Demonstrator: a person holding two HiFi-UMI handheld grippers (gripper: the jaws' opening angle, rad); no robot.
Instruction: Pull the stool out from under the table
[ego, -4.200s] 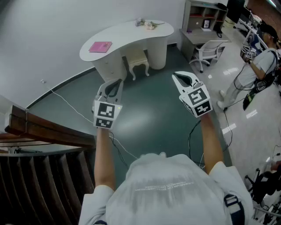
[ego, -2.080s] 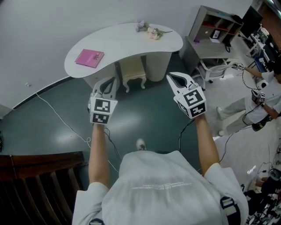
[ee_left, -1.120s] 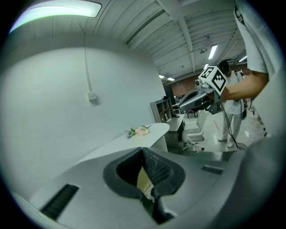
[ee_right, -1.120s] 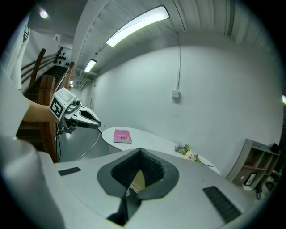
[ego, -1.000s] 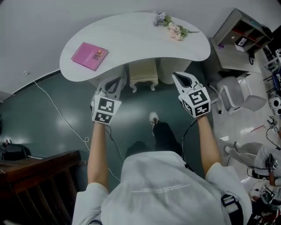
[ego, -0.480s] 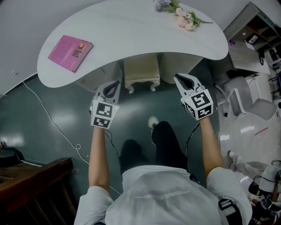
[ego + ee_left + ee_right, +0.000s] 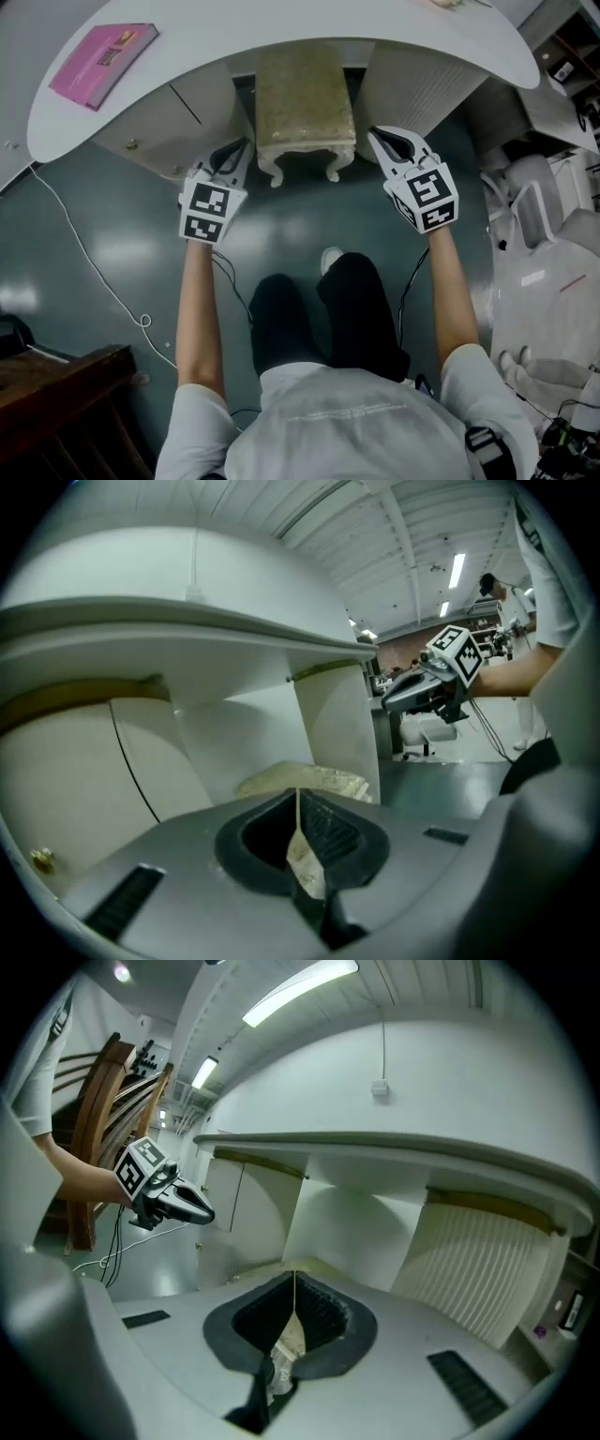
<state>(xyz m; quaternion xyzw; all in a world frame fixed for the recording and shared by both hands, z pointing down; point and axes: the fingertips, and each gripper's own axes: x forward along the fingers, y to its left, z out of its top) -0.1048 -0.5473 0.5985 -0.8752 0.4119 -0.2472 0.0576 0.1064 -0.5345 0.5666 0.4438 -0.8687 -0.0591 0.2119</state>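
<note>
The stool (image 7: 305, 98), with a beige cushion and curved cream legs, stands tucked under the white curved table (image 7: 281, 23). My left gripper (image 7: 237, 150) is shut and empty, just left of the stool's front left corner. My right gripper (image 7: 379, 138) is also shut and empty, just right of the front right corner. Neither touches the stool. In the left gripper view the cushion (image 7: 302, 780) shows beyond the closed left gripper (image 7: 298, 797), with the right gripper (image 7: 427, 684) further off. The right gripper view shows the closed right gripper (image 7: 294, 1281) under the tabletop.
A pink book (image 7: 101, 61) lies on the table's left end. A white office chair (image 7: 548, 220) stands at the right. A thin cable (image 7: 89, 272) runs over the dark green floor at the left. Dark wooden furniture (image 7: 56, 394) sits at bottom left. The person's legs (image 7: 319, 314) are below the stool.
The person has walked up to the table, so the stool looks larger and closer. Both grippers, still shut, now flank the stool's front corners.
</note>
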